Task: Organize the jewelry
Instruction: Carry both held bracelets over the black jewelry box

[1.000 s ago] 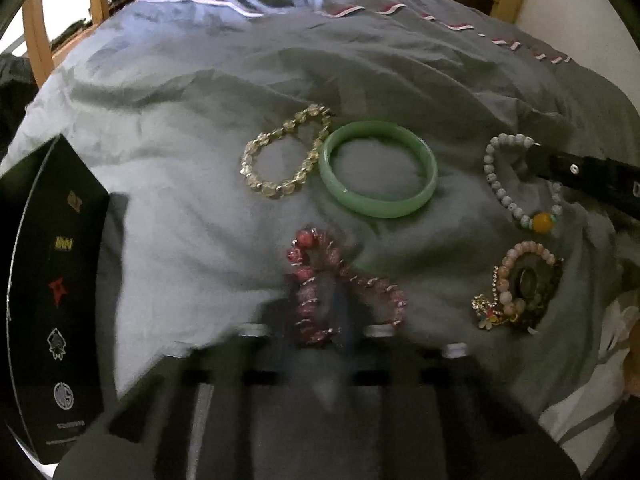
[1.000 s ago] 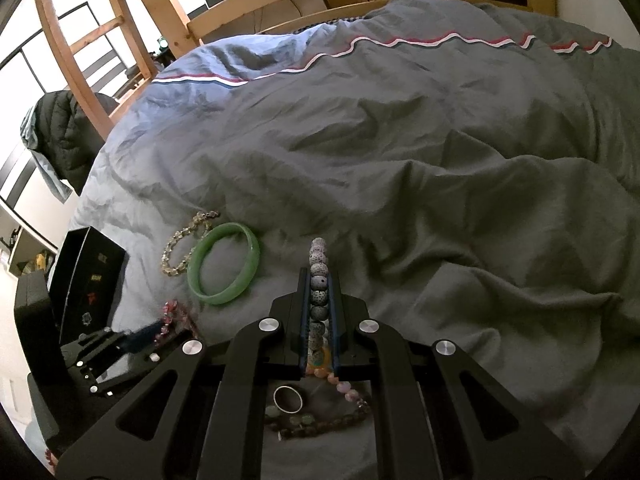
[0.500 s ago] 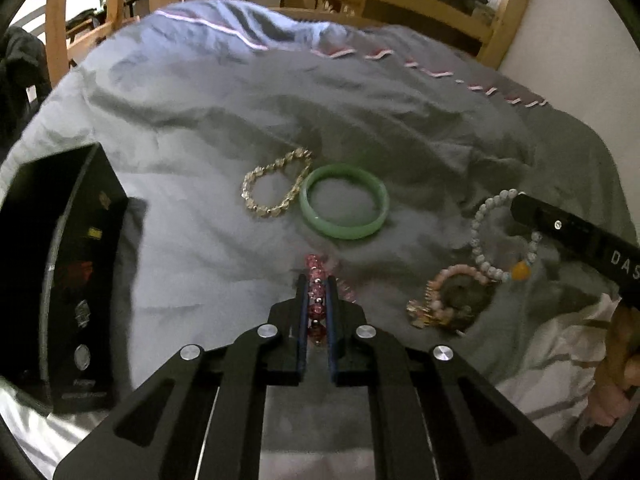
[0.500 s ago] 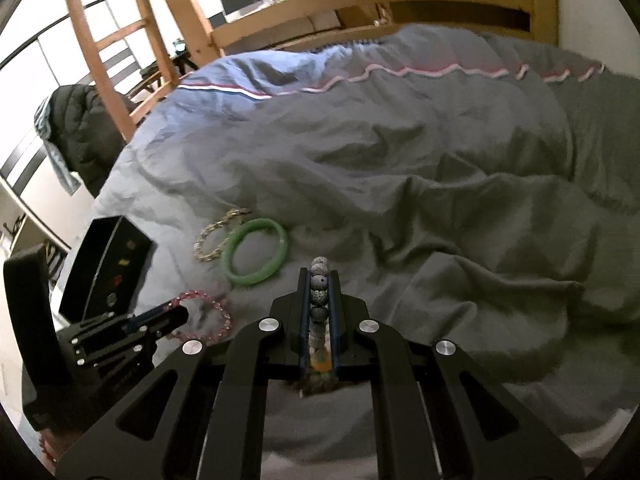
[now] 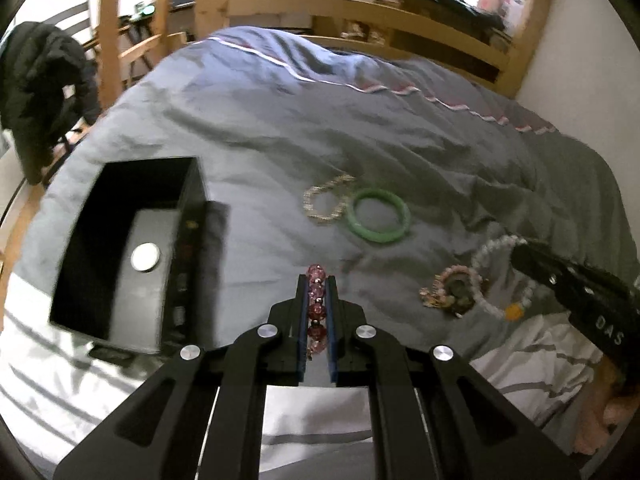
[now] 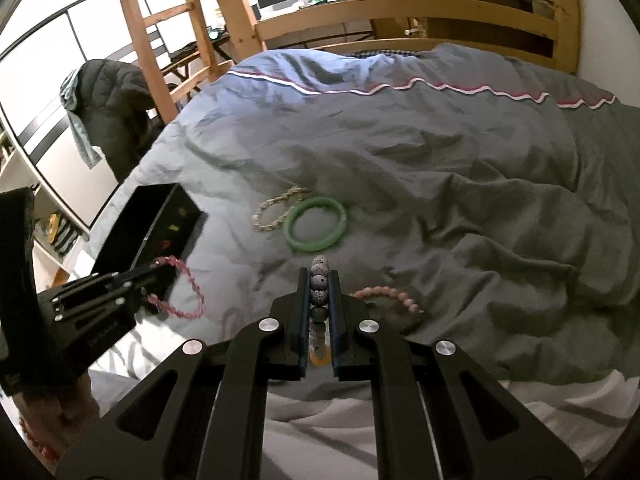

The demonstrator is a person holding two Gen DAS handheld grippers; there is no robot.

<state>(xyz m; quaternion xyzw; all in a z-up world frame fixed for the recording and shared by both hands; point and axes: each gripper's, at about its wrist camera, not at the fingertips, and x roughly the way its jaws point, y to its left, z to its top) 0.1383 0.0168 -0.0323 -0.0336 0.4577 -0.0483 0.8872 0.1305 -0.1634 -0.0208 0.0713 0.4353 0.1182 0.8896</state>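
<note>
My left gripper [image 5: 316, 280] is shut on a pink bead bracelet [image 5: 316, 304] and holds it above the grey bedcover; in the right wrist view the bracelet [image 6: 180, 292] hangs from it. My right gripper [image 6: 319, 274] is shut on a grey-white bead bracelet [image 6: 320, 284] with an orange bead, also lifted; it shows in the left wrist view [image 5: 500, 280]. An open black box [image 5: 132, 248] stands at the left. A green bangle [image 5: 378, 216], a clear bead bracelet [image 5: 326, 202] and a pale pink bracelet [image 5: 454, 292] lie on the cover.
The wooden bed frame [image 6: 400, 12] runs along the far side. A dark jacket [image 6: 112, 112] hangs on a chair at the left. A white striped sheet [image 5: 540, 344] lies at the near edge. A round silver disc [image 5: 145, 257] lies inside the box.
Both grippers have closed on their bracelets and lifted them off the cover. The left one has drawn back and turned so the box's open inside shows.
</note>
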